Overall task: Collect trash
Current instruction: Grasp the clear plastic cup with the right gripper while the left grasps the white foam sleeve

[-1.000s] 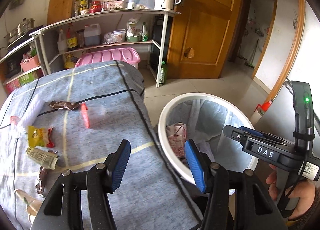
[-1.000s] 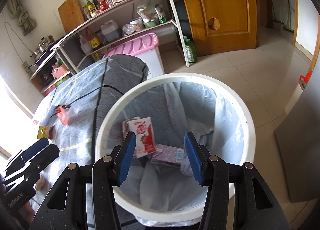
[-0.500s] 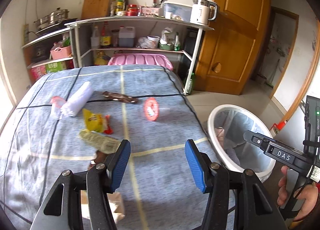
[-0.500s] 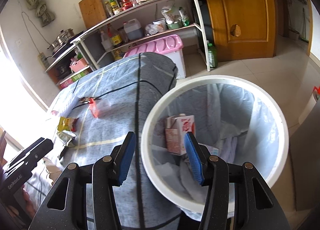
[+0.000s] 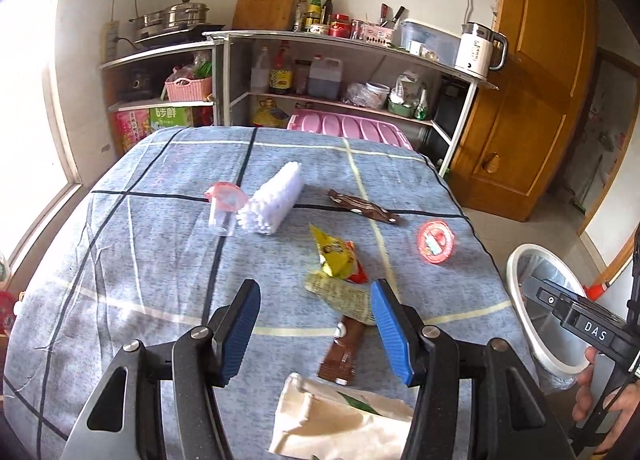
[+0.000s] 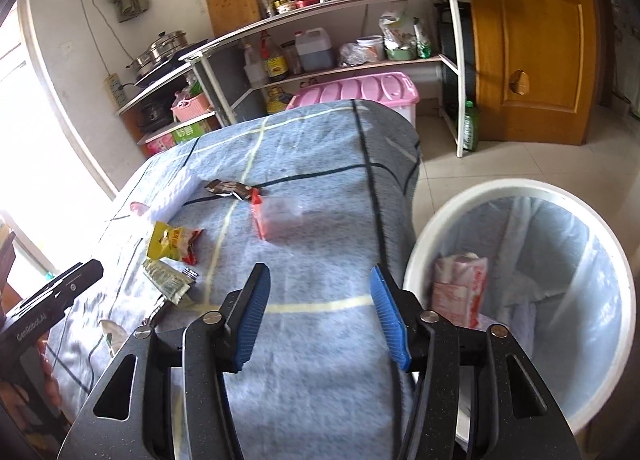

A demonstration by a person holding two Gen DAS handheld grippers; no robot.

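Left wrist view: left tongs [image 5: 314, 326] hover released over wrappers [image 5: 338, 292] on the worktop [image 5: 120, 260]; right tongs [image 6: 316, 314], empty, are opening beside the bin [image 6: 520, 188]; next comes a grab.

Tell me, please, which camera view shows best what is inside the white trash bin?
The right wrist view: it looks into the trash bin, showing a red-and-white carton. The left wrist view catches only the bin's rim at its edge.

The cream paper bag [image 5: 344, 426] is cut off by the bottom edge.
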